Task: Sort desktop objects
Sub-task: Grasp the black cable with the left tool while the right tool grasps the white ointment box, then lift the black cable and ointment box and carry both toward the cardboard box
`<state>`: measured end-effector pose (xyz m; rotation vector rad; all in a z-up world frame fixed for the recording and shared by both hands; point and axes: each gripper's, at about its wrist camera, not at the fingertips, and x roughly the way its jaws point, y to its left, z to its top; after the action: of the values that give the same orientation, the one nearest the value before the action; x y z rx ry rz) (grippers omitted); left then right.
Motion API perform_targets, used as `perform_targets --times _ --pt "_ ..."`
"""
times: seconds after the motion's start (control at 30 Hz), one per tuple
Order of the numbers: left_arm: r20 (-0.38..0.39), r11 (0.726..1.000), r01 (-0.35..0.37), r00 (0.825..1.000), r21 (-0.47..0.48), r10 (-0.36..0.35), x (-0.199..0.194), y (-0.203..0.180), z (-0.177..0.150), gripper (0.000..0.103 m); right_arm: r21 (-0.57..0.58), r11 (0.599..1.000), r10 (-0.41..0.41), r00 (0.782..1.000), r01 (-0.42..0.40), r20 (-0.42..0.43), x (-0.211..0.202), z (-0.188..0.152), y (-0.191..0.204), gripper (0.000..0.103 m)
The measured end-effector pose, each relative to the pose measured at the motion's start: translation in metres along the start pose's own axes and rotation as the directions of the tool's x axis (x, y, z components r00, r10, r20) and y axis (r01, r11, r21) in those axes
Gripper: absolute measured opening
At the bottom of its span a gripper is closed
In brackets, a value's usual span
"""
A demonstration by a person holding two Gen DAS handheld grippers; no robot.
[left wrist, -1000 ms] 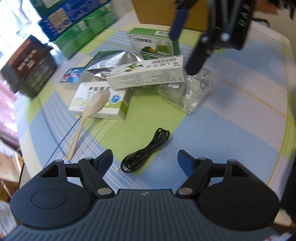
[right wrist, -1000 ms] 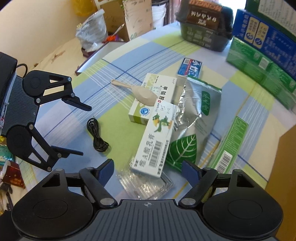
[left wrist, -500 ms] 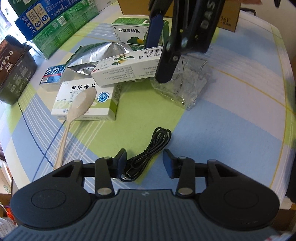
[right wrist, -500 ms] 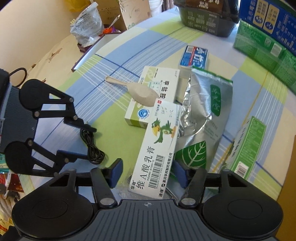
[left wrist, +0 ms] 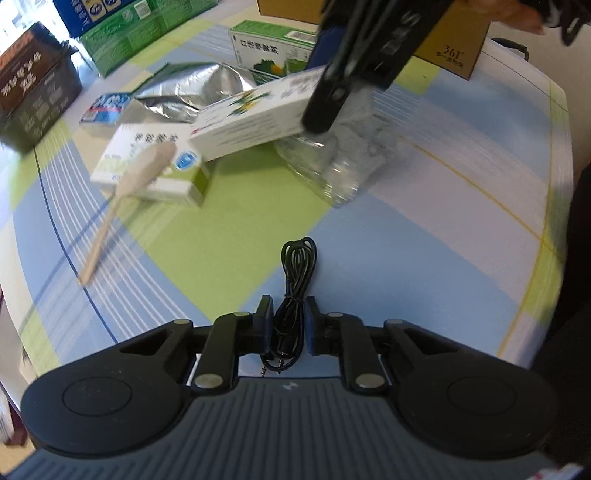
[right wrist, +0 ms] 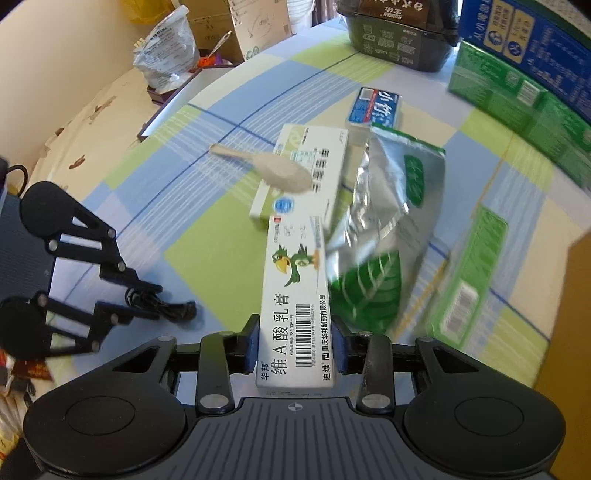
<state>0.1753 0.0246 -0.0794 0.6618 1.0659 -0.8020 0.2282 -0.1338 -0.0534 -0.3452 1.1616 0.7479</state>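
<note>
My left gripper (left wrist: pixel 289 320) is shut on a coiled black cable (left wrist: pixel 295 273) that lies on the checked tablecloth; it also shows in the right wrist view (right wrist: pixel 144 301) with the cable (right wrist: pixel 173 310). My right gripper (right wrist: pixel 294 345) is shut on a long white ointment box with a green parrot (right wrist: pixel 297 295), and holds its near end. From the left wrist view that box (left wrist: pixel 251 118) lies over a clear plastic tray (left wrist: pixel 332 166), with the right gripper (left wrist: pixel 325 110) on its end.
A white-green medicine box (right wrist: pixel 303 177) carries a beige spoon (right wrist: pixel 277 171). A silver-green foil pouch (right wrist: pixel 384 229), a blue packet (right wrist: pixel 375 109) and a green box (right wrist: pixel 469 273) lie beside it. Green and blue cartons (right wrist: pixel 524 85) and a dark box (right wrist: pixel 399 33) stand at the far edge.
Both grippers closed: the left one came down and shut on the black cable, the right one moved forward and shut on the parrot ointment box.
</note>
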Motion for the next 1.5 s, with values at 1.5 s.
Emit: perform_targets --times 1.5 --pt "0.075 0.977 -0.050 0.995 -0.205 0.067 -0.004 -0.065 -0.007 0.010 0.188 0.979 -0.085 0.996 0.079 0.025 -0.013 -0.129 -0.035 0.057"
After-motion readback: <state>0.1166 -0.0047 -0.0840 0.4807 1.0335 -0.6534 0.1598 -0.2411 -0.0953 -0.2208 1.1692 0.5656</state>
